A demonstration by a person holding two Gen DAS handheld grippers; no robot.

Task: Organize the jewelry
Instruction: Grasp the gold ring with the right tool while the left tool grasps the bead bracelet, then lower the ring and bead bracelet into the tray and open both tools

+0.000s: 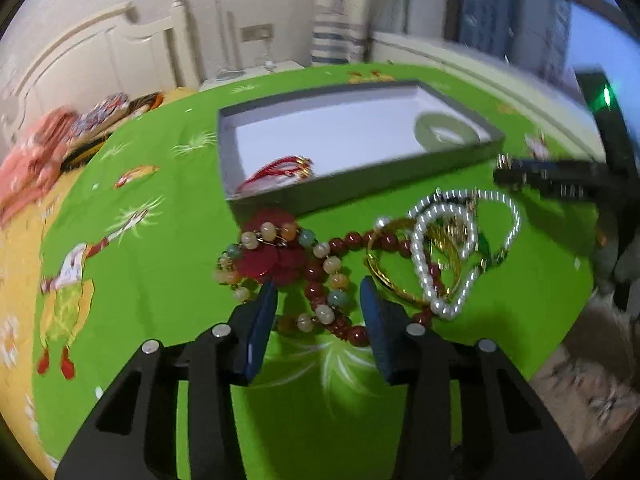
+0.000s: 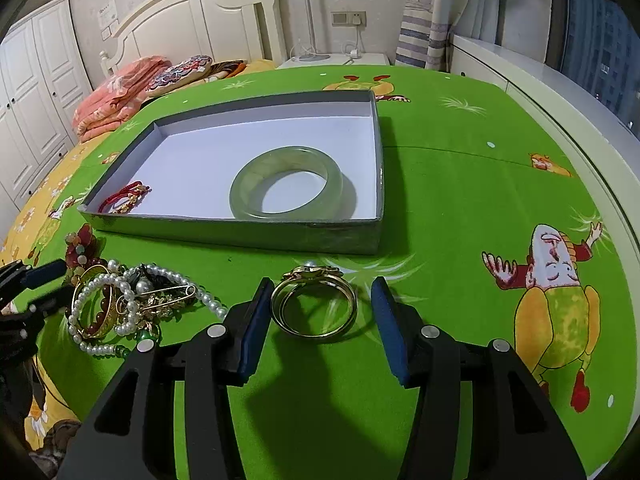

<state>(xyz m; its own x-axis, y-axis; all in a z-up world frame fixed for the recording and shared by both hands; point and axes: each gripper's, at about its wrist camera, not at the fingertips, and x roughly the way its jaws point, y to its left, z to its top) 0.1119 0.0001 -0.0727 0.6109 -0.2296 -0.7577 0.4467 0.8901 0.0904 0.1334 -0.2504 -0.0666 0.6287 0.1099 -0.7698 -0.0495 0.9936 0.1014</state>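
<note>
A green cartoon-print cloth [image 2: 440, 200] covers the table. On it sits the shallow grey tray [image 2: 224, 230] with a white floor; inside, a pale green jade bangle [image 2: 286, 184] lies flat near the middle and a red cord bracelet [image 2: 126, 198] sits in the corner at nine o'clock. Outside the tray, at eight o'clock, is a tangled heap of jewelry: a pearl strand [image 1: 440, 240], dark red beads [image 1: 320, 292], a pastel bead bracelet [image 1: 256, 238]. The left gripper [image 1: 318, 292] hangs spread wide over the red beads, holding nothing. The right gripper [image 2: 320, 292] is also spread, its blue pads [image 2: 382, 300] flanking a gold bangle [image 2: 314, 306] without touching it
</note>
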